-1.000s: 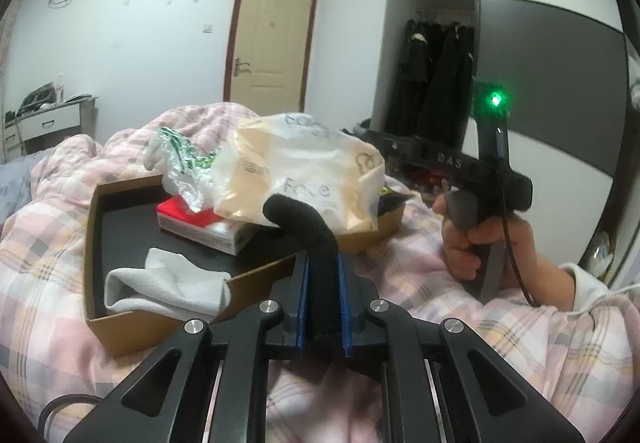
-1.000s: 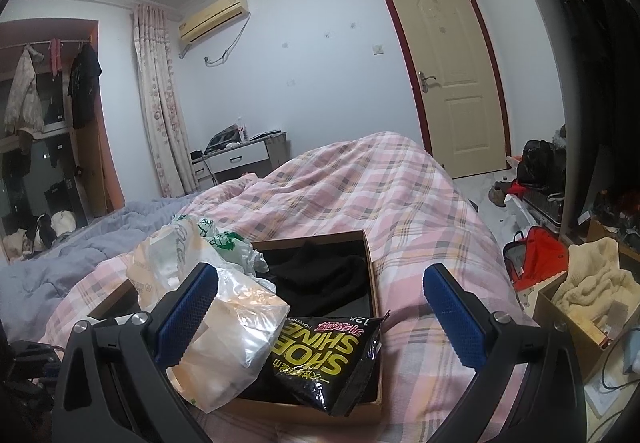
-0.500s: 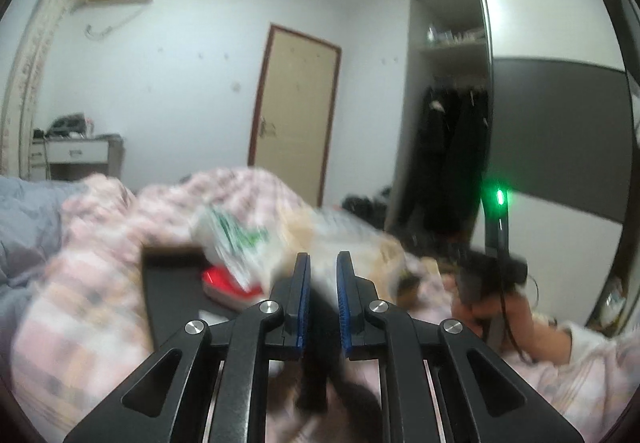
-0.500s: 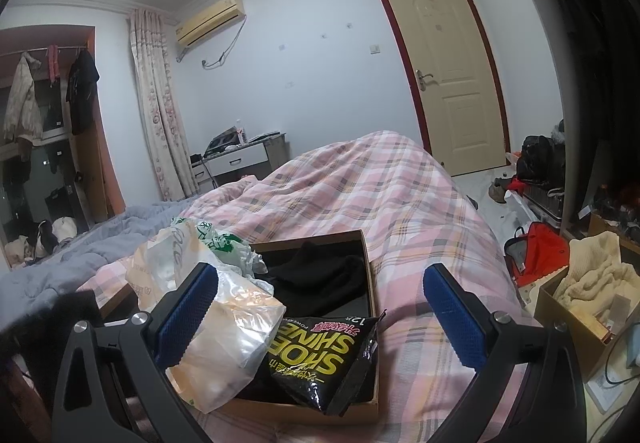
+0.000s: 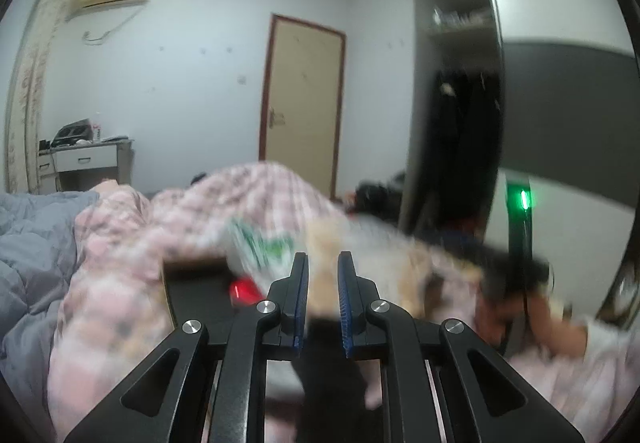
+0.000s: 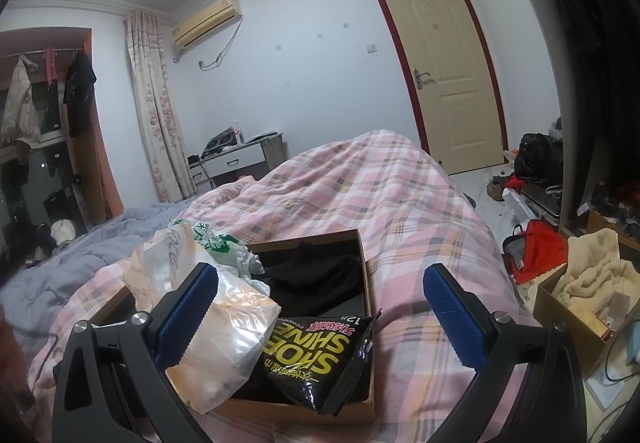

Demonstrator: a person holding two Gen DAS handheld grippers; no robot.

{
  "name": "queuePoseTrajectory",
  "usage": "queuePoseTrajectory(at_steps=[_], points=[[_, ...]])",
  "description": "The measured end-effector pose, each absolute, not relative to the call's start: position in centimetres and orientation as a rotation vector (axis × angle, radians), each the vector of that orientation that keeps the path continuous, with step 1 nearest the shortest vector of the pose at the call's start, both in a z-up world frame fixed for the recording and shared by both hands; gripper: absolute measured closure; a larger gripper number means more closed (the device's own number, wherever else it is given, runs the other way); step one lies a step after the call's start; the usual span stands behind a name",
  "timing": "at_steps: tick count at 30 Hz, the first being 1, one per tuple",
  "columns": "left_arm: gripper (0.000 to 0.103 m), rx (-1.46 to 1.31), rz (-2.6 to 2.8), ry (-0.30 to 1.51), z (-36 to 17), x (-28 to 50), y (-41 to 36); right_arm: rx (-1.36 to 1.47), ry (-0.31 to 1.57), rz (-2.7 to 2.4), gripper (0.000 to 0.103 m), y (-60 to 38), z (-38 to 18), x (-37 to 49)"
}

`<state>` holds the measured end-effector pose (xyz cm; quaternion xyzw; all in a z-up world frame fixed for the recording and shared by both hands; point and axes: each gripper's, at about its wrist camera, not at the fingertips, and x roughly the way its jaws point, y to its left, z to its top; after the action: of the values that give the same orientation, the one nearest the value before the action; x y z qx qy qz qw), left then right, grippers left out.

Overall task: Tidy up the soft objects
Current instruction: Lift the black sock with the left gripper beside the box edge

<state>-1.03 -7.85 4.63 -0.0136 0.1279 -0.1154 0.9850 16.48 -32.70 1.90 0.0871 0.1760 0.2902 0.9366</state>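
Sock-like black cloth (image 5: pixel 326 359) hangs clamped in my left fingers (image 5: pixel 323 293), lifted since a second ago from the cardboard box (image 6: pixel 366 271) on the bed; it now needs placing, while my right fingers (image 6: pixel 320 317) gape empty above the box.

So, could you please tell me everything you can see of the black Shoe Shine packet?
The glossy black plastic packet with yellow "SHOE SHINE" lettering looks like a soft foil pouch, with small pink characters and "12" printed along one edge. It reads upside down from the right wrist view. It lies tilted at the near corner of the open brown cardboard box, overhanging the rim, beside a translucent plastic bag. Nothing grips it.
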Motion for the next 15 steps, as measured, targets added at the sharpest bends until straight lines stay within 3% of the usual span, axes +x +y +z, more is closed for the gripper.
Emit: queuePoseTrajectory(at_steps=[11,13,15], points=[[0.092,0.029,-0.232,0.343,2.2,-1.8,-9.4,0.185,0.366,0.593,0.001,-32.7,1.7,16.5],[0.073,0.027,-0.226,0.346,2.4,-1.9,-9.0,0.186,0.366,0.593,0.001,-32.7,1.7,16.5],[0.003,-0.007,-0.226,0.321,2.7,-2.5,-8.3,0.186,0.367,0.593,0.001,-32.7,1.7,16.6]])
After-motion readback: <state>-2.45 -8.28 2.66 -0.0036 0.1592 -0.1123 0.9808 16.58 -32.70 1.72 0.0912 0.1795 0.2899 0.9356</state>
